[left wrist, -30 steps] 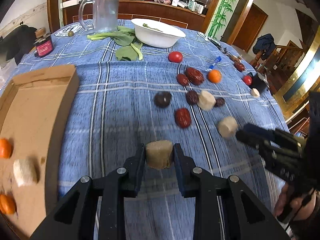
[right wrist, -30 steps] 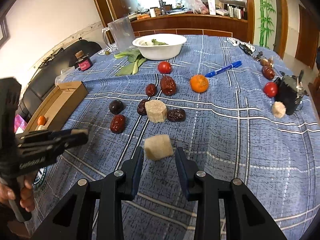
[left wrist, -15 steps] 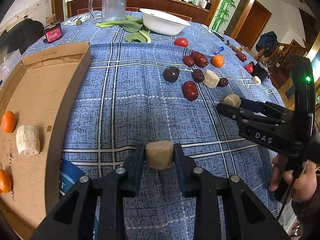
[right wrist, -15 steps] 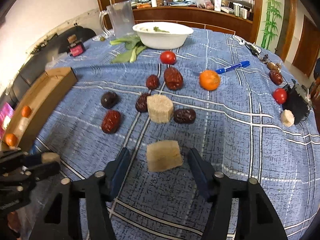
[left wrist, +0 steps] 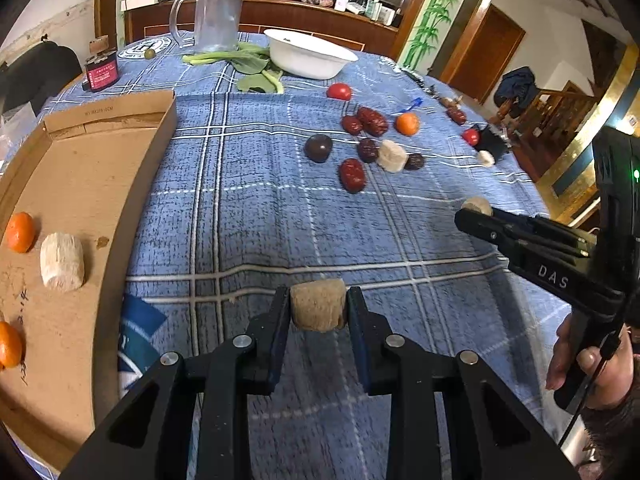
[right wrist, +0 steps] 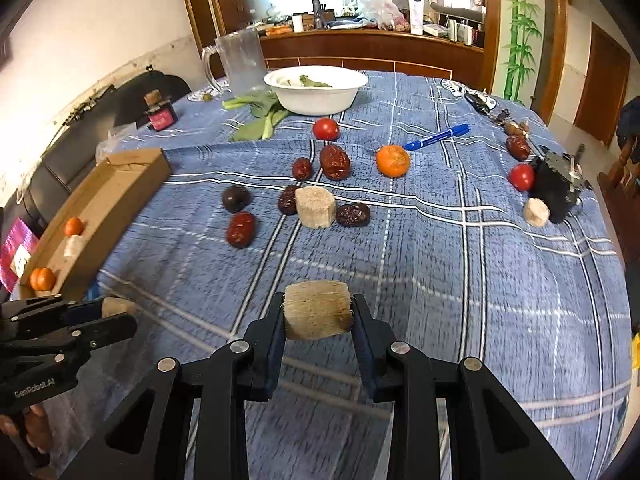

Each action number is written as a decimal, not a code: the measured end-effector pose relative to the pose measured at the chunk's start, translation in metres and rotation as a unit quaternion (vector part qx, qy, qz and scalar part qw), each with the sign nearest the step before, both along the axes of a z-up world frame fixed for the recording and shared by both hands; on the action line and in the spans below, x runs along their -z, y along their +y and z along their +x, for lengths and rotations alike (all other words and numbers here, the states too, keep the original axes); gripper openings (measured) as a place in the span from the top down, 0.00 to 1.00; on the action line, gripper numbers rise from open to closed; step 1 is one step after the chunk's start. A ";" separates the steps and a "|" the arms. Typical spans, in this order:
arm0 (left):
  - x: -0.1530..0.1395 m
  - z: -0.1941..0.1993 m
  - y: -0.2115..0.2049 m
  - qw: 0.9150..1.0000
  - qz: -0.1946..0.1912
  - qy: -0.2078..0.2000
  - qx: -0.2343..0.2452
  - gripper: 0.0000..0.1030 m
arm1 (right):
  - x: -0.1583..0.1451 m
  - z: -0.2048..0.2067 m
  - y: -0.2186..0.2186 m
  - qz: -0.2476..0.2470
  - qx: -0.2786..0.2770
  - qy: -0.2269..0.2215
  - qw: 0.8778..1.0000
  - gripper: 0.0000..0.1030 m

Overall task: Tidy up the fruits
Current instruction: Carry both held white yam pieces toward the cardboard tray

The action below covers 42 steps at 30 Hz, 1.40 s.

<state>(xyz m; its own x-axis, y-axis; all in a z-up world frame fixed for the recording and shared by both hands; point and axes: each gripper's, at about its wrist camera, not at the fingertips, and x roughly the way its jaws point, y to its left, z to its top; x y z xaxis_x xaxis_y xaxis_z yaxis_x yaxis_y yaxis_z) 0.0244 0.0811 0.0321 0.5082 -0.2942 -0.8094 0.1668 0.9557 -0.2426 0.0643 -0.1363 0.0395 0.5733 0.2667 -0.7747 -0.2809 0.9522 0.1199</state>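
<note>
A tan, fibrous cut chunk of sugarcane point(left wrist: 318, 310) sits clamped between the two black fingers of the left gripper point(left wrist: 318, 312), the jaws closed only as far as the chunk's width and pressing its two sides, with the blue plaid tablecloth point(left wrist: 260, 216) below it. A second pale, fibrous sugarcane chunk point(right wrist: 317, 309) is pinched the same way in the right gripper point(right wrist: 318, 316), its jaws drawn in against both flanks of the piece. To the left of the left gripper's jaws lies a shallow brown cardboard tray point(left wrist: 92, 168), holding a whitish sugarcane piece point(left wrist: 62, 261) and two small orange tangerines point(left wrist: 20, 232), one just beside that piece and the other nearer the camera at the tray's edge. Ahead of both pairs of jaws, well apart from them, loose fruit is scattered on the cloth: a six-sided pale sugarcane block point(right wrist: 315, 206) with wrinkled dark red dates point(right wrist: 335, 161) around it, a glossy red date point(right wrist: 241, 229), a dark round plum-like fruit point(right wrist: 236, 198), an orange tangerine point(right wrist: 393, 160) and a red cherry tomato point(right wrist: 325, 129). Farther off stand a white bowl point(right wrist: 316, 94), green leafy stalks point(right wrist: 260, 114) and a clear plastic jug point(right wrist: 240, 60). To the right of the jaws, far out, a blue marker pen point(right wrist: 438, 136), another red tomato point(right wrist: 521, 177), a small pale sugarcane bit point(right wrist: 536, 211) and a black box-like object point(right wrist: 556, 188) lie near the table's edge.
</note>
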 end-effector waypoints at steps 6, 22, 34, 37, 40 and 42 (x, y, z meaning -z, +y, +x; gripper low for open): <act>-0.013 -0.013 0.008 1.000 -0.010 -0.011 0.001 0.74 | -0.004 -0.022 0.010 -0.004 -0.005 0.002 1.000 0.68; -0.051 -0.024 0.099 0.996 -0.012 -0.049 -0.070 0.73 | -0.033 -0.011 0.096 0.004 -0.064 -0.018 0.998 0.67; -0.052 -0.017 0.214 0.986 0.016 -0.048 -0.162 0.73 | -0.043 0.031 0.215 0.011 -0.145 -0.020 0.989 0.67; -0.044 -0.014 0.237 0.983 0.023 -0.038 -0.179 0.73 | -0.037 0.040 0.242 0.008 -0.164 -0.016 0.986 0.67; -0.035 -0.009 0.252 0.981 0.026 -0.025 -0.189 0.73 | -0.027 0.049 0.267 0.004 -0.179 -0.010 0.984 0.67; -0.028 -0.005 0.257 0.981 0.030 -0.019 -0.191 0.73 | -0.023 0.055 0.279 0.000 -0.184 -0.005 0.983 0.67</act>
<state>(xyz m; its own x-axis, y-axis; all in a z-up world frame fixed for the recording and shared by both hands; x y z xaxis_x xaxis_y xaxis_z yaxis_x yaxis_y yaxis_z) 0.0199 0.3382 0.0604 0.6021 -0.0284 -0.7979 -0.1984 0.9627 -0.1840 0.1194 0.1430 0.0621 0.4450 0.4581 -0.7695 -0.6080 0.7854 0.1161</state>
